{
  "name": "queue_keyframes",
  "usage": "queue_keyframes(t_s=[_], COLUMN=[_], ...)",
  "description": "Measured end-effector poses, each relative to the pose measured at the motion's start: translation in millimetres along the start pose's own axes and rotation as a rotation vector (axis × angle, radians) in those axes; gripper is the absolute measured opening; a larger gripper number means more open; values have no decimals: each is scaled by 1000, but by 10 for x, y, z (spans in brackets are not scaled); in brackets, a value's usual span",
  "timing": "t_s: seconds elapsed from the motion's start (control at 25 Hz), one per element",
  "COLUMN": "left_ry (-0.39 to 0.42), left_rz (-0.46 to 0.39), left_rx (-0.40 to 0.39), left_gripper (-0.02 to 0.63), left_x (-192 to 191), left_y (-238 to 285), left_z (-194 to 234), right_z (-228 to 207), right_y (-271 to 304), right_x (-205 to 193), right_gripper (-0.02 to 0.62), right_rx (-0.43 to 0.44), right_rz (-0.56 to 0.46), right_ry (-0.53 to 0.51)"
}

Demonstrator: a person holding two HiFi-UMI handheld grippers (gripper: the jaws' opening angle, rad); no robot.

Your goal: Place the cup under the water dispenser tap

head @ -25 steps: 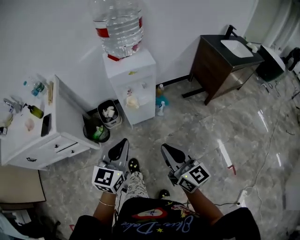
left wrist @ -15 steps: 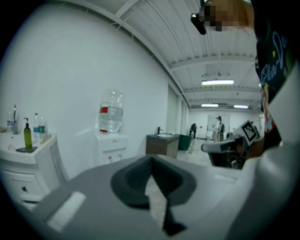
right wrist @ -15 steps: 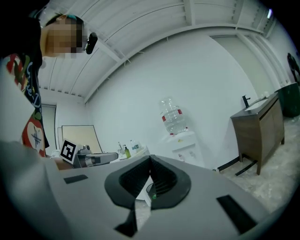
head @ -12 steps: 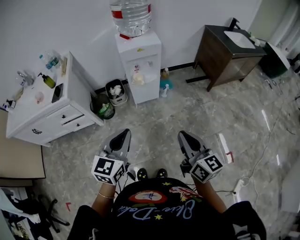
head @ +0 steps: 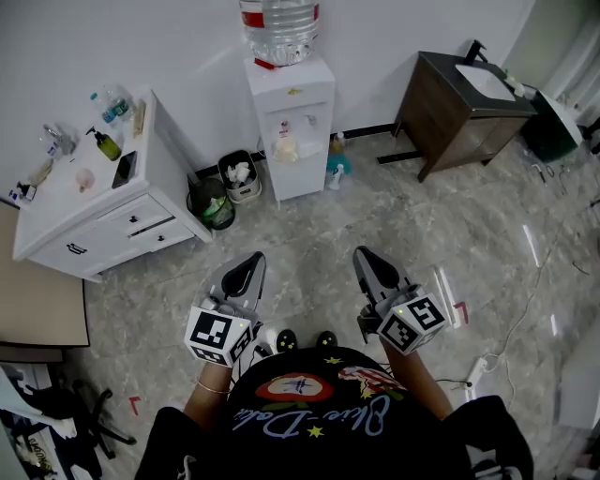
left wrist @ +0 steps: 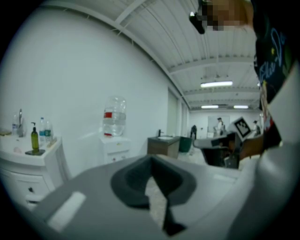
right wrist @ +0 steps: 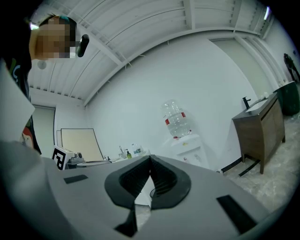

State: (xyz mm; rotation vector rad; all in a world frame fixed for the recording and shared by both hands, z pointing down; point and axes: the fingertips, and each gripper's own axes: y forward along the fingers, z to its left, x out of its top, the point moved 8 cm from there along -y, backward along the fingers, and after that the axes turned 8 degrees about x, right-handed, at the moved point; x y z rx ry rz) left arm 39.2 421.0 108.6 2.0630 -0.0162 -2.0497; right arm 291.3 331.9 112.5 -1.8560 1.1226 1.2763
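The white water dispenser (head: 291, 122) with a clear bottle (head: 279, 21) on top stands against the far wall. A pale cup-like thing (head: 286, 146) sits in its tap recess; it is too small to make out further. My left gripper (head: 247, 272) and right gripper (head: 366, 264) hover side by side over the floor, well short of the dispenser. Both are shut with nothing between their jaws. In the left gripper view the shut gripper (left wrist: 151, 160) points past the dispenser (left wrist: 114, 146). The right gripper (right wrist: 150, 160) points left of the dispenser (right wrist: 188, 146).
A white drawer cabinet (head: 103, 220) with bottles on top stands at the left. Two small bins (head: 214, 202) and a blue spray bottle (head: 337, 167) flank the dispenser. A dark wooden vanity (head: 464, 108) is at the right. A cable and power strip (head: 485, 367) lie on the floor.
The person has stepped back from the dispenser, which now looks smaller and farther off. Both shut grippers moved back with the person and stay side by side.
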Motion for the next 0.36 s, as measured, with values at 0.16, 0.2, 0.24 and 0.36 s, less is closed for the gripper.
queue_keyframes(t_s=[0.16,0.2,0.24,0.36], left_ry=[5,5,4,-4], left_rz=[4,6,6,7], left_rx=[17,18,19,17], left_gripper=[-2,-3,-3,-2], left_x=[6,1,-2,-5], left_y=[-62,-70,-76,-96], left_z=[71,81,93,125], right_z=[54,65,75,107], right_y=[23,32,44,81], right_x=[13,17,20,29], right_gripper=[14,14,15,14], right_rx=[-4,-1,0,2], right_rz=[6,8,12,22], right_ry=[-21,-29,-35,-38])
